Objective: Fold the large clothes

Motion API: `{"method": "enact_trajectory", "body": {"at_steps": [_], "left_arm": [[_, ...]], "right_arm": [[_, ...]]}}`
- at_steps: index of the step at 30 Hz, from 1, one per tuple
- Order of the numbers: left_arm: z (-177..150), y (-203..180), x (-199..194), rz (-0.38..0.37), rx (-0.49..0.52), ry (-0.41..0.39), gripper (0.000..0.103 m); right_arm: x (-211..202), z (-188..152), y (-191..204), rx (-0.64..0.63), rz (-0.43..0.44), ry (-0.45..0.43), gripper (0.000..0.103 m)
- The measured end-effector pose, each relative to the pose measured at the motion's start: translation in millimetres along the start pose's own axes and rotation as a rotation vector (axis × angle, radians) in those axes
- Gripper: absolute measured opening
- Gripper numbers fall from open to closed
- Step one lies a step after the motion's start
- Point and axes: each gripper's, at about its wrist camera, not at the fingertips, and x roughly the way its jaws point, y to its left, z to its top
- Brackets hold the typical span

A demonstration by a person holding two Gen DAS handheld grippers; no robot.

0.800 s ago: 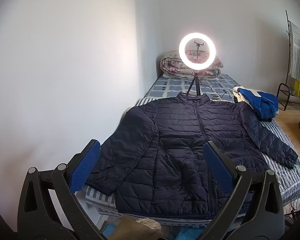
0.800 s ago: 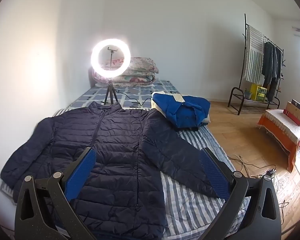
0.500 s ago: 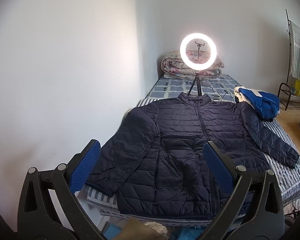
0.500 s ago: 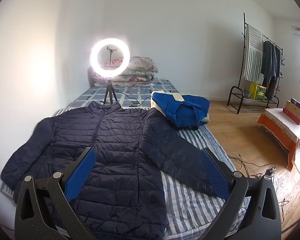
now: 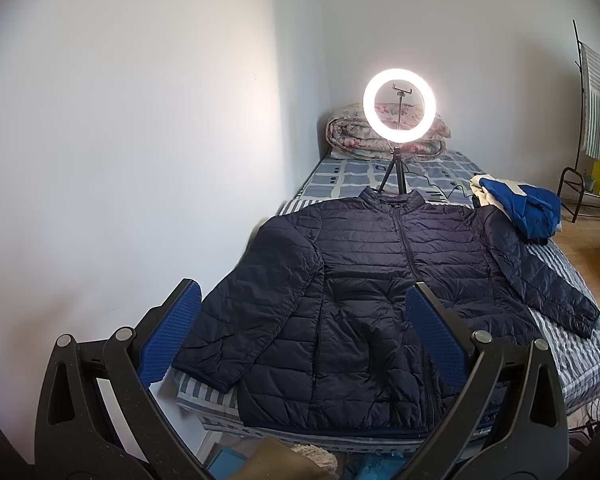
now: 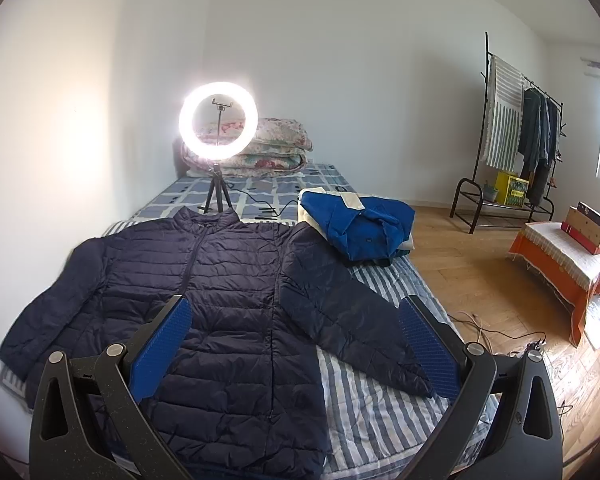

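We hold both grippers back from the foot of the bed, a mattress under a blue-and-white striped sheet, and neither touches anything. The left gripper has its jaws spread wide with nothing between them, and the right gripper is the same, its blue ribbed pads standing apart over the cloth.

The dark navy quilted puffer jacket lies flat on the bed, front side up and zipped, so that we can fold it on a broad, soft surface. Its long axis runs from the hem, nearest us at 6 o'clock, to the stand-up collar at 12 o'clock. One sleeve slants out toward 8 o'clock, by the wall; the other slants toward 4 o'clock, its cuff resting on bare striped sheet. Spread like this, the sleeves are each within reach of one gripper, which we judge is why we stand at the hem, one tool toward each side.

Beyond the collar, at 12 o'clock, a lit white ring lamp on a small black tripod stands on the bed. A crumpled bright blue garment lies at about 1 o'clock, just beside the jacket's shoulder.
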Motion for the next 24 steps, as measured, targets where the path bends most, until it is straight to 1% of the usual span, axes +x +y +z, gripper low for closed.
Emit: {"method": "enact_trajectory", "body": {"at_steps": [11,24], "left_arm": [[-0.5,0.1,-0.5,0.003,-0.002,0.001,0.103],[0.8,-0.6,-0.5,0.002,-0.002,0.003,0.103]], "right_arm": [[-0.5,3.2,-0.5,-0.003,0.005,0.001,0.102],[5.0,6.6,8.7,-0.017,0.012,-0.001,0.102]]}}
